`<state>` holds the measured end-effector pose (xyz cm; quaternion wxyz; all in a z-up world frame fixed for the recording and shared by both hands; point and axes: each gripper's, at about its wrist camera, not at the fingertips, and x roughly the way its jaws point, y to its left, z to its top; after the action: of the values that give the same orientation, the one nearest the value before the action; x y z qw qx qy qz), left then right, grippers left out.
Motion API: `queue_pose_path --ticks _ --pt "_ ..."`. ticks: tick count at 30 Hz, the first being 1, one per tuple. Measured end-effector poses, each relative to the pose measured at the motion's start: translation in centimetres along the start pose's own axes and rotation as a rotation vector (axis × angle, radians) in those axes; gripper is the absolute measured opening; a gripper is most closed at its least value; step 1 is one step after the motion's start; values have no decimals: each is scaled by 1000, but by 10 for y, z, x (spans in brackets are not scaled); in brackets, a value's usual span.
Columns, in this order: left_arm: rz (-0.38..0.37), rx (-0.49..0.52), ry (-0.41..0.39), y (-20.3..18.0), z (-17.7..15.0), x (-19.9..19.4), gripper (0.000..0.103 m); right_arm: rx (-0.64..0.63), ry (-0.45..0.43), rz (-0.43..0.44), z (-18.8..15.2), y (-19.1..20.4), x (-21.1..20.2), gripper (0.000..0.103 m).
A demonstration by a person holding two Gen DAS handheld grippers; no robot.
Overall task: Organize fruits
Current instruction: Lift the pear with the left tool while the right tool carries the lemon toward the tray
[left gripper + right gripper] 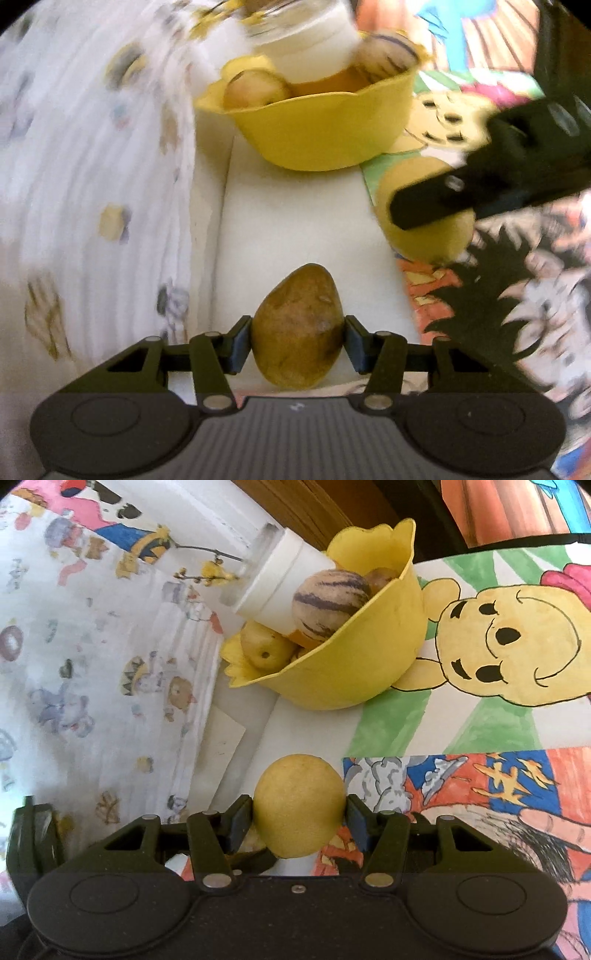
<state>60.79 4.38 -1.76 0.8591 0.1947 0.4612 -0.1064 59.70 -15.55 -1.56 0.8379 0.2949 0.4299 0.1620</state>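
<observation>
Now mid-carry, both fruits lifted toward the bowl. Nearest, left hand-held gripper (298, 338) clamped on a brownish fruit (298, 328), pads pressing either flank. Likewise right hand-held gripper (299, 818) clenched around a round yellow fruit (299, 806); seen from the left wrist at three o'clock, same yellow fruit (424, 229) under a black finger. Beyond, at twelve o'clock, yellow bowl (343, 672) resting on the worktop (295, 723) among cartoon drawings. Inside: striped fruit (330, 603), yellowish fruit (266, 648), something orange beneath, possibly another brown piece at the far rim, though blurred. White cup (280, 583) leaning over the bowl's edge. Next, probably: carry over the rim, lower into a free gap, then let go.
</observation>
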Motion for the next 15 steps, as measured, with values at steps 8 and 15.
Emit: queue_pose_path --ticks 8,15 --pt "-202 -253 -51 17 -29 -31 56 -8 -23 20 -19 4 -48 57" --pt "-261 -283 -105 -20 -49 -88 56 -4 -51 41 -45 2 -102 57"
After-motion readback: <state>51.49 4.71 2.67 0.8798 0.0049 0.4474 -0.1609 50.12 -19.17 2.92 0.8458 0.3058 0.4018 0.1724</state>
